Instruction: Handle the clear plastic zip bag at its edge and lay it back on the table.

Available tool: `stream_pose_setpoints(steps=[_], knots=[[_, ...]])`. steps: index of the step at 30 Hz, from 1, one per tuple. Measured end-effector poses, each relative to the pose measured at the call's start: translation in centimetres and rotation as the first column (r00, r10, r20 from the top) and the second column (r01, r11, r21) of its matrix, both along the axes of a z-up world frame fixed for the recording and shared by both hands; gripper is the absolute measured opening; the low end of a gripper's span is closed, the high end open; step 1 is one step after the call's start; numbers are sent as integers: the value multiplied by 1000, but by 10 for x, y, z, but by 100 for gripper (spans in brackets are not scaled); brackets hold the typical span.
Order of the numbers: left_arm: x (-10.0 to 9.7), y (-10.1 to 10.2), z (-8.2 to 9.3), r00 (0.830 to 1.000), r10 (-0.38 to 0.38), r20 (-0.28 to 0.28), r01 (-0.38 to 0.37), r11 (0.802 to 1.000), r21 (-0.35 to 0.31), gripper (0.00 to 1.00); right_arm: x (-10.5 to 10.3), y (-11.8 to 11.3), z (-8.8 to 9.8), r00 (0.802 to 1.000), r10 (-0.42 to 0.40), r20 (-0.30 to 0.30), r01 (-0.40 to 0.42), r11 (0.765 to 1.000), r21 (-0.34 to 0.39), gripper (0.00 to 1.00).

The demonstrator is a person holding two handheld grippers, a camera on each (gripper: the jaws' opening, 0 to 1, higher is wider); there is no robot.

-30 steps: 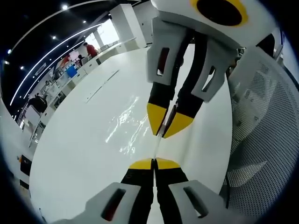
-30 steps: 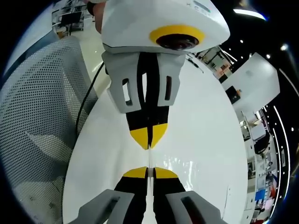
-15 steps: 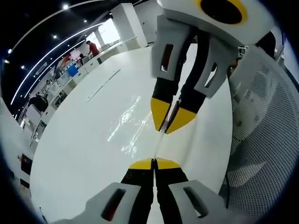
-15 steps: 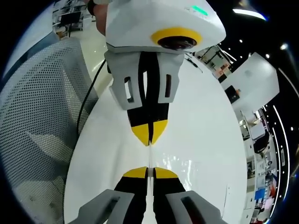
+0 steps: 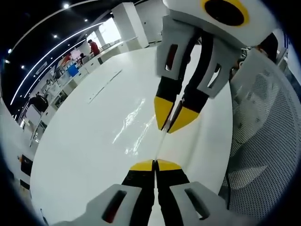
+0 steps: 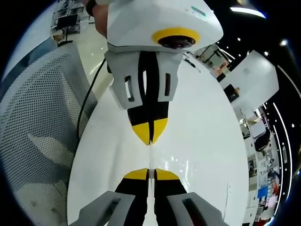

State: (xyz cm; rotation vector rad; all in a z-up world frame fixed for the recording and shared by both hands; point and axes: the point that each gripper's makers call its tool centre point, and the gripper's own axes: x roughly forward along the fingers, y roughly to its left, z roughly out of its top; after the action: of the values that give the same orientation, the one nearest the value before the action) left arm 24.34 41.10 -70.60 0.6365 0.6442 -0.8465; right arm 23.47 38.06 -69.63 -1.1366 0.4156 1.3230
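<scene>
A: Where's the bag?

B: Stretched taut between the two grippers, above the table [image 5: 94, 141]. Left gripper [image 5: 155, 165] pressed together on one end of the bag's edge [image 5: 161, 141]; right gripper [image 5: 171, 123] pinching the other end, facing it. The bag [image 5: 129, 125] hangs off to one side.

A: Which way does it run?

B: Straight along the line between the jaws. A mesh chair [image 5: 263, 136] sits beside the table; the open tabletop lies under the bag.

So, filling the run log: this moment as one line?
left gripper: shut on bag edge | right gripper: shut on bag edge | bag: stretched between, over table
</scene>
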Motion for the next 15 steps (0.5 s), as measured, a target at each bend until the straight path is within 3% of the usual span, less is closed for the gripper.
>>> stream_pose_setpoints(steps=[15], knots=[[-1, 2, 14, 1000, 25, -11, -25, 1000, -6, 0, 3, -7, 11, 1000, -23, -6, 23, 1000, -5, 0]])
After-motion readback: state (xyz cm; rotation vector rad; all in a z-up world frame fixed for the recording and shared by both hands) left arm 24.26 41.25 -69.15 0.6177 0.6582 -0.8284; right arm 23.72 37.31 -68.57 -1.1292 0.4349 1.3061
